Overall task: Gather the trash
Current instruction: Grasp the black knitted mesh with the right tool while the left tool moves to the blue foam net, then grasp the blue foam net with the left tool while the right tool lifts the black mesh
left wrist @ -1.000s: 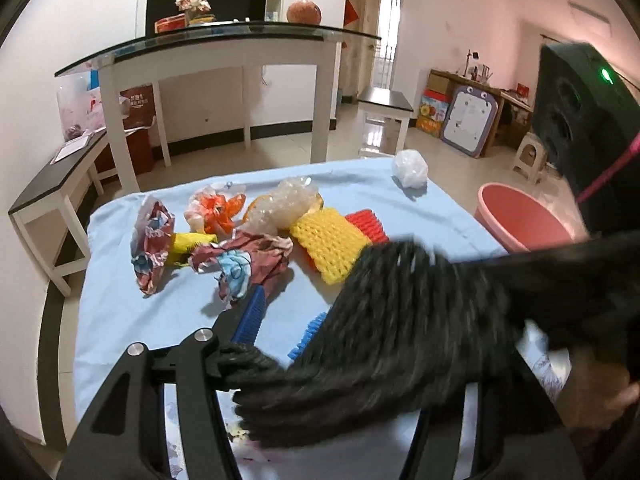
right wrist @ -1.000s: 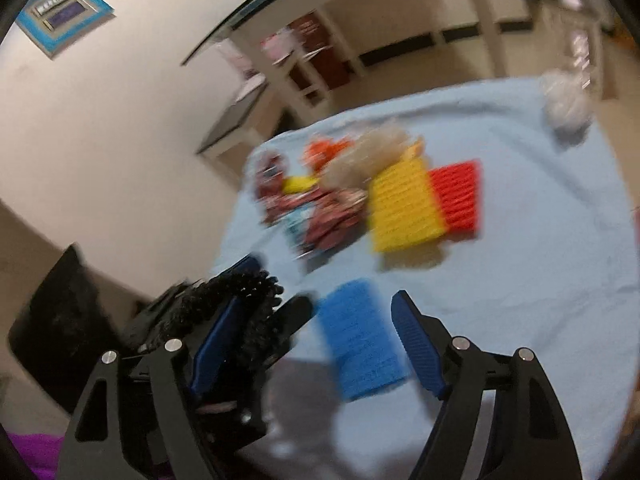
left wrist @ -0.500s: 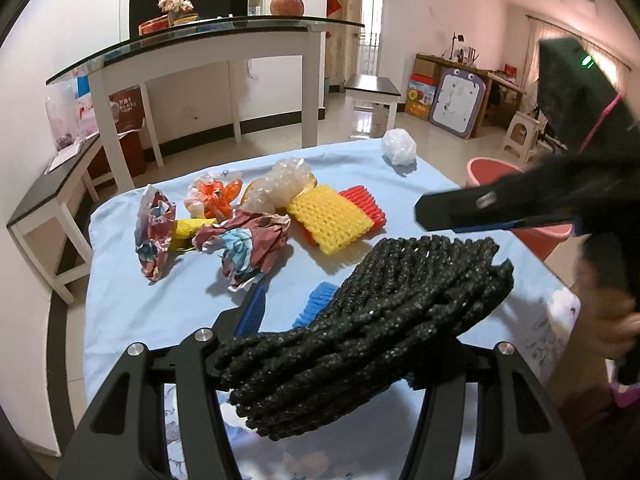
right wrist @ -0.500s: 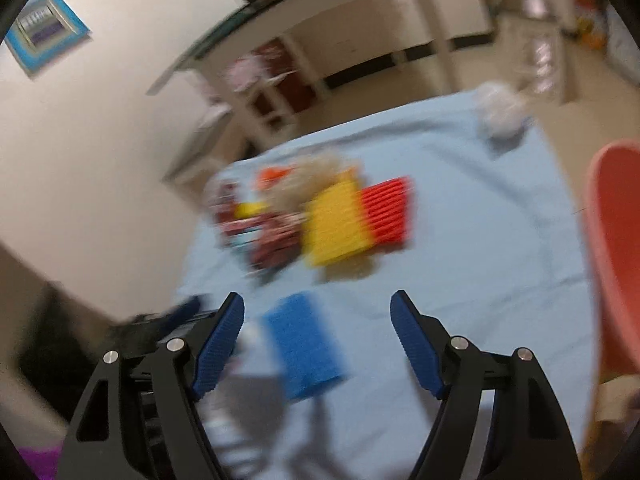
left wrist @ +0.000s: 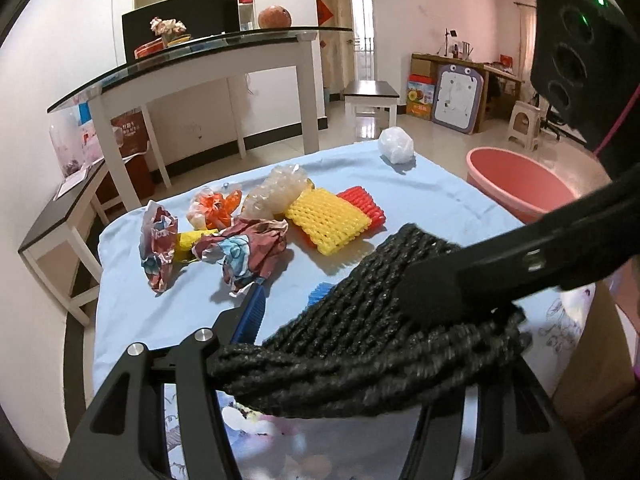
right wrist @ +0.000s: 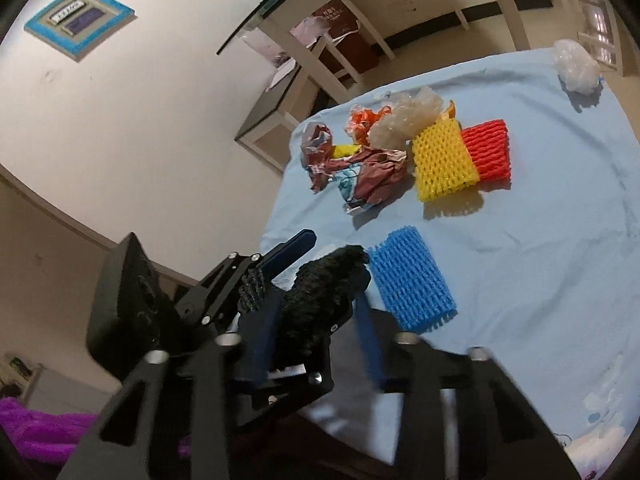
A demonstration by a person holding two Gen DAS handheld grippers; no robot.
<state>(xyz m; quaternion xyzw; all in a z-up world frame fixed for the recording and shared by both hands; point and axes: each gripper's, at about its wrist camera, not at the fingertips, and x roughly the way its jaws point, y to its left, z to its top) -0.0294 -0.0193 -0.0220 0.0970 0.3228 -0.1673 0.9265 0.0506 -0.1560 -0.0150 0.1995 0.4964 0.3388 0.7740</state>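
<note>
A black foam net [left wrist: 360,344] spans the wide jaws of my left gripper [left wrist: 352,308]. It hides the right finger, and only the left blue pad [left wrist: 250,312] shows. My right gripper [right wrist: 316,334] reaches in from the right. Its jaws are closing with the same black net [right wrist: 320,296] between the blue pads [right wrist: 264,332], and one finger [left wrist: 432,296] presses into it. On the blue cloth lie a blue net [right wrist: 412,280], a yellow net [left wrist: 326,220], a red net [left wrist: 362,208], crumpled wrappers [left wrist: 248,252], clear plastic [left wrist: 278,192] and a white bag [left wrist: 396,146].
A pink basin [left wrist: 516,184] stands on the floor beyond the right edge of the cloth-covered table [left wrist: 440,192]. A glass-topped table [left wrist: 200,60] and a low bench [left wrist: 60,216] stand behind and to the left. A cardboard box [left wrist: 592,360] is at the near right.
The right gripper, open and empty before, has swung in over the black net and narrowed its jaws around it. The left gripper has stayed put with the net.
</note>
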